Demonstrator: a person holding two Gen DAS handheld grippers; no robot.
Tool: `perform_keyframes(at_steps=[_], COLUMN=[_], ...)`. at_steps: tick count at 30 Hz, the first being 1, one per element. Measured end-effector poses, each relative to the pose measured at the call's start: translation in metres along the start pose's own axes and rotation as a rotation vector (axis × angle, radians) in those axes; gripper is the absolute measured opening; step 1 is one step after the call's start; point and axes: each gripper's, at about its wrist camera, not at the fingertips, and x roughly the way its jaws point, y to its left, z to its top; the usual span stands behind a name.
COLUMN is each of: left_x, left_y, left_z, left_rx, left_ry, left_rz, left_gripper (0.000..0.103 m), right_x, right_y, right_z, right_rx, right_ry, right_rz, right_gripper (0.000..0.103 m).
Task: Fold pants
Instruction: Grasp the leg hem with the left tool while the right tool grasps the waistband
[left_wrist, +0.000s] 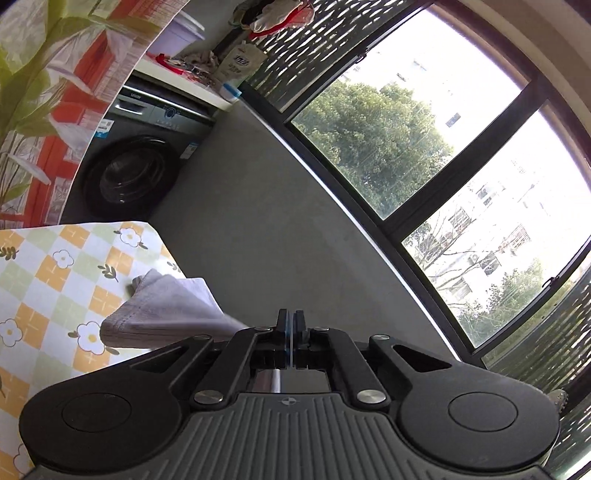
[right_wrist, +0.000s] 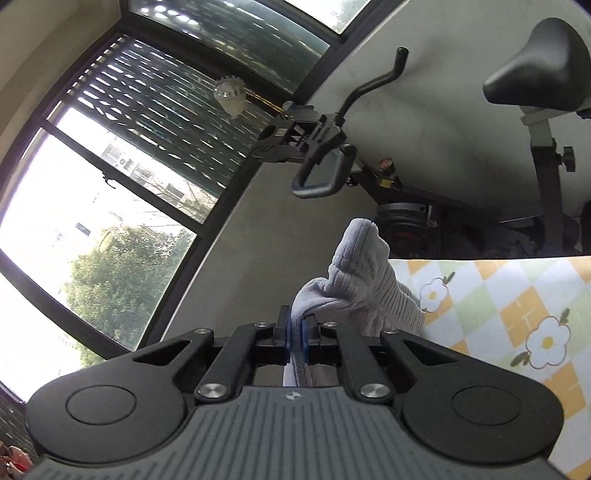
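Note:
The pants (left_wrist: 166, 314) are grey ribbed fabric, lying at the edge of a table with a checked flower cloth (left_wrist: 55, 266). In the left wrist view they stretch from the table toward my left gripper (left_wrist: 291, 325), whose jaws are closed; the fabric reaches the left finger, but I cannot tell if it is pinched. In the right wrist view my right gripper (right_wrist: 294, 332) is shut on a fold of the pants (right_wrist: 362, 280), which bunches up above the table edge (right_wrist: 498, 295). Both grippers are raised and point toward the windows.
A washing machine (left_wrist: 129, 173) stands past the table's far end, with a cluttered counter (left_wrist: 207, 74) above it. An exercise bike (right_wrist: 406, 166) stands beyond the table on the right. Large windows (left_wrist: 424, 166) and a grey wall lie ahead.

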Motion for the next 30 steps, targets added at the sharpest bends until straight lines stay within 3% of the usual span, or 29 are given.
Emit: perform_keyframes(at_steps=[4,8,10,14,18,22,25,30], left_x=[0.01,0.038,0.052,0.077,0.088,0.081,0.082,0.091], left_y=[0.025,0.077,0.099,0.14,0.175,0.18,0.182,0.184], left_z=[-0.017,-0.05,-0.068,-0.09,-0.103,-0.11,-0.115,-0.122], left_rx=[-0.069,-0.181,-0.204,-0.259,-0.321,-0.336,-0.316,-0.259], left_ry=[0.093,0.275,0.328,0.355,0.385,0.397,0.381,0.361], left_rz=[0.071,0.165,0.214,0.298,0.354,0.384,0.392,0.422], left_gripper=[0.002,0.004,0.005,0.019,0.021,0.023,0.038,0.039], right_x=[0.001,-0.002,-0.005,-0.011,-0.013,-0.012,-0.01,-0.006], right_y=[-0.005,-0.035,-0.049,-0.064,-0.071,-0.077,-0.08,-0.086], right_z=[-0.005,-0.015,-0.021,-0.033,-0.039,-0.04,-0.042,-0.051], right_rx=[-0.02,-0.012,-0.026,-0.058,-0.075,-0.073,-0.077,-0.075], right_ry=[0.018,0.046,0.06,0.091,0.108,0.118,0.129,0.155], right_rz=[-0.035,-0.159,-0.213,-0.266,-0.284,-0.3,-0.311,-0.337], right_gripper=[0.006,0.006,0.006,0.006,0.006,0.006,0.006,0.006])
